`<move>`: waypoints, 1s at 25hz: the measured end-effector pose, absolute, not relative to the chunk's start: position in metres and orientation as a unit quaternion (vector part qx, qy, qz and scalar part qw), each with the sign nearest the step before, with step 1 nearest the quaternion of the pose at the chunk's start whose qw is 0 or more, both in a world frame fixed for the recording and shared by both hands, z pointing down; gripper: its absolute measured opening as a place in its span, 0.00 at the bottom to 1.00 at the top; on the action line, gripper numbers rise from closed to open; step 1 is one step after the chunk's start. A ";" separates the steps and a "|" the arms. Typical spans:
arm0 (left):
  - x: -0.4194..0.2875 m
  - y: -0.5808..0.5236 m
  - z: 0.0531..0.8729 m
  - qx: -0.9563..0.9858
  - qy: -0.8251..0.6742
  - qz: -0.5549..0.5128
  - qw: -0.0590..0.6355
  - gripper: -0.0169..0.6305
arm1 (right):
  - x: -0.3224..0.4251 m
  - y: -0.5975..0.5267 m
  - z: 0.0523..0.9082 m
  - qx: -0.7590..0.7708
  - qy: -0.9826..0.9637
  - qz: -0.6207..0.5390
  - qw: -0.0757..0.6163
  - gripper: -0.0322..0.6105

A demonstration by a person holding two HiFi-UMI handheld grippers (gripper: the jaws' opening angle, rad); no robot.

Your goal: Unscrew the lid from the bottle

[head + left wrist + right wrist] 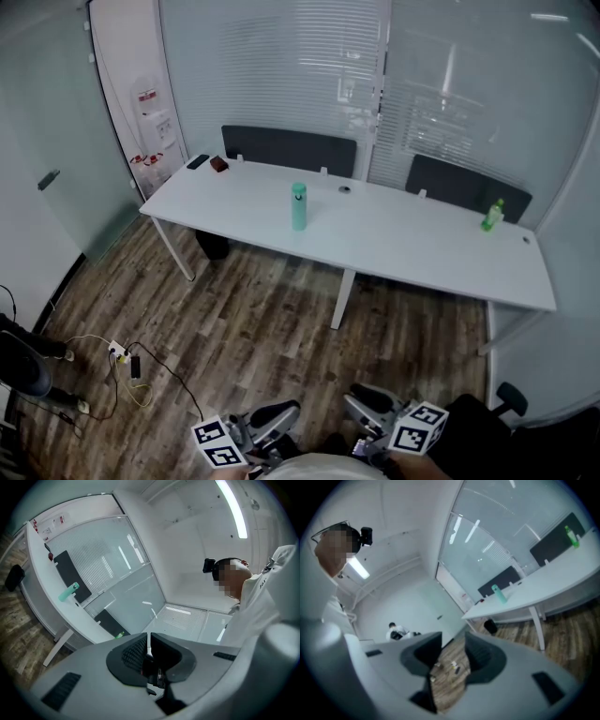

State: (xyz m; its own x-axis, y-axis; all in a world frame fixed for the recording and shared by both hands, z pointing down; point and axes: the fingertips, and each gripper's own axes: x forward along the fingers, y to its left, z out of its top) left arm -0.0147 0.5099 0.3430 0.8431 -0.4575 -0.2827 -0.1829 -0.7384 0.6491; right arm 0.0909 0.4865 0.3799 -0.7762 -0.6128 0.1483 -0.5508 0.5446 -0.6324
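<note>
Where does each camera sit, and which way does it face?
Head view: on the person's head, facing steeply down at the white table and teal bottle; left gripper and right gripper at bottom edge.
Left gripper view: on the left gripper, along shut fingers toward the table; person's white top at right.
Right gripper view: on the right gripper, through parted fingers at wooden floor and table.
All share the teal bottle.

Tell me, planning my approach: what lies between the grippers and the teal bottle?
Head view: wooden floor, then the white table, its leg and near edge.
</note>
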 end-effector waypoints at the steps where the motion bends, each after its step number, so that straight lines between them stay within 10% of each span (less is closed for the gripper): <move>1: -0.017 0.510 0.344 0.906 -0.177 -0.217 0.317 0.06 | 0.089 0.487 0.381 -0.332 0.877 -0.345 0.043 0.28; 25: -0.106 0.484 0.367 0.905 -0.180 -0.194 0.334 0.13 | 0.006 0.466 0.396 -0.357 0.861 -0.360 0.046 0.28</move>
State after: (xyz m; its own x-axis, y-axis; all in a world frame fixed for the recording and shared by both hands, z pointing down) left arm -0.1063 0.4842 0.3675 0.8597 -0.4552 -0.2316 -0.1953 -0.7120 0.6745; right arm 0.0065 0.4660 0.3963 -0.7415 -0.6471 0.1775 -0.5808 0.4864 -0.6528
